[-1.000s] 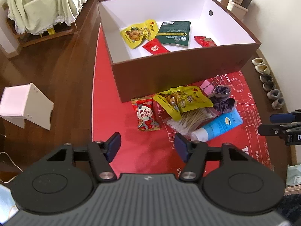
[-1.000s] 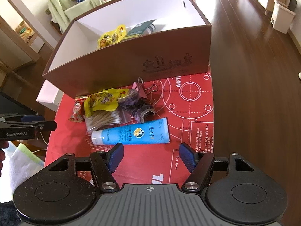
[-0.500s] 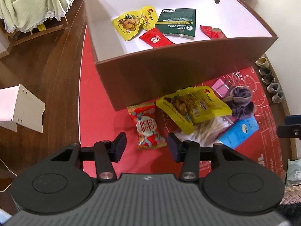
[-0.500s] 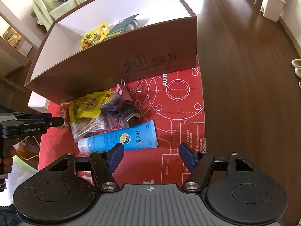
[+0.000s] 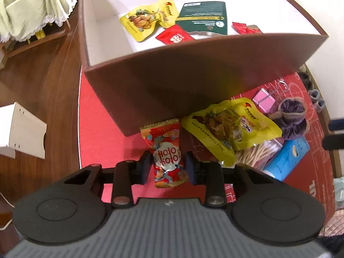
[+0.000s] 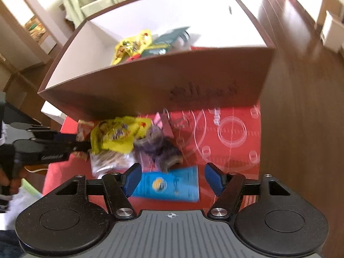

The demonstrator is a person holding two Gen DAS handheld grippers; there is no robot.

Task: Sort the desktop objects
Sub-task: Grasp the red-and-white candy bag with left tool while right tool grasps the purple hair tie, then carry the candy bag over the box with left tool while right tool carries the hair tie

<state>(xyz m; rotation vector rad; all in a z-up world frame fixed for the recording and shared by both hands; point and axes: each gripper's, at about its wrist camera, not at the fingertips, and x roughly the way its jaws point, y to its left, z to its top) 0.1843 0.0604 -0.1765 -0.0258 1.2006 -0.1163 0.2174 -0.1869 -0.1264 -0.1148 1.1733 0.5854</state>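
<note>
**Left tongs closing on red candy packet by the box**

Since the earlier frame the left gripper (image 5: 168, 165) has dropped toward the mat and its jaws have narrowed a lot; box and pile now fill more of its view. Right gripper (image 6: 173, 178) has slid closer over the blue tube (image 6: 172, 185), jaws as wide as before.

Landmark: brown box (image 5: 193, 64).
- Red candy packet (image 5: 166, 150): flat on the red mat (image 5: 101, 120), just in front of the box's near wall, top edge touching or nearly touching it. It sits between the left jaws, which are closing; pads look right at its sides, firm squeeze not confirmed. It lies at the edge of the pile, clear of overlap, so likely the easy first pick.
- Yellow snack bag (image 5: 230, 126): in front of the box, right of the candy, lying over a bag of cotton swabs (image 5: 258, 152).
- Purple scrunchie (image 5: 293, 118) and pink clip (image 5: 263, 99): further right along the box front.
- Blue tube: furthest from the box front, under the right gripper, whose jaws stand apart, gripping nothing, probably lining up.
- Inside the box: yellow bag, green packet, red packets already sorted.

Right view is blurred.
</note>
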